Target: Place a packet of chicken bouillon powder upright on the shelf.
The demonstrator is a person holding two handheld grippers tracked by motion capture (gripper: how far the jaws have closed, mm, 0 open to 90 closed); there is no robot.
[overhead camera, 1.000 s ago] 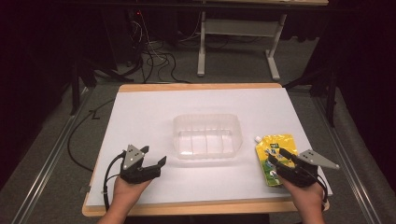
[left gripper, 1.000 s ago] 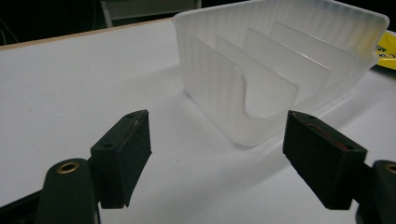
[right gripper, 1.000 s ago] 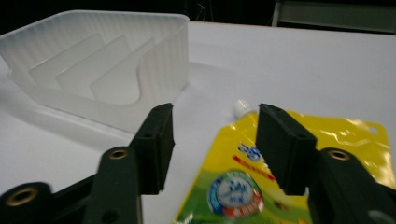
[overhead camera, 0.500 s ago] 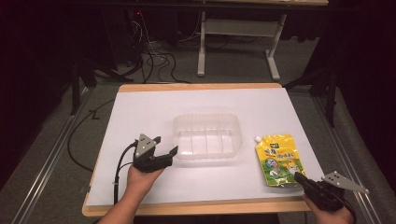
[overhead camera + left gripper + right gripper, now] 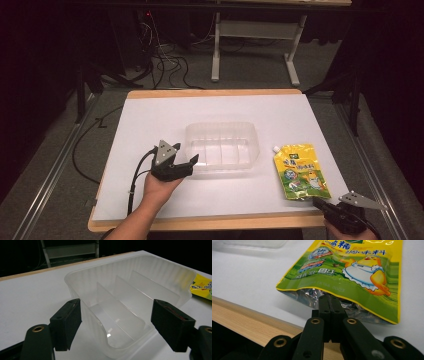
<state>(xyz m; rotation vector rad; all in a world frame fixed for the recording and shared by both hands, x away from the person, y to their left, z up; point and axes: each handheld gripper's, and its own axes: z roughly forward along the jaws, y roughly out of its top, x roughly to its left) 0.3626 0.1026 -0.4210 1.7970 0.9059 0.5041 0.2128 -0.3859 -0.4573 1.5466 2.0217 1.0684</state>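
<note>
A white sheet (image 5: pixel 150 125) covered a wooden-edged table (image 5: pixel 215 93), and on it sat a clear plastic tray with inner dividers (image 5: pixel 221 147), roughly in the middle. To its right, well apart from it, a flat yellow and green foil pouch printed with a cartoon duck (image 5: pixel 300 171) lay on the sheet with its small white cap pointing toward the tray. A person's left hand (image 5: pixel 159 187) came in from the near edge holding the left gripper (image 5: pixel 191 161), whose black jaws stood wide apart just at the near left corner of the tray; in the left gripper view (image 5: pixel 117 327) that rounded corner sat between the two pads, with neither pad pressing on the plastic. At the near right edge of the table the right gripper (image 5: pixel 317 202) pointed at the pouch's bottom edge. In the right gripper view its jaws (image 5: pixel 329 307) were pressed flat together, having just closed, with their tips right at the silver bottom seam of the pouch (image 5: pixel 352 272); whether any foil was pinched between them could not be told. Beyond the table, dark floor with loose cables (image 5: pixel 165 65) and a grey metal frame (image 5: pixel 250 35) were visible.
</note>
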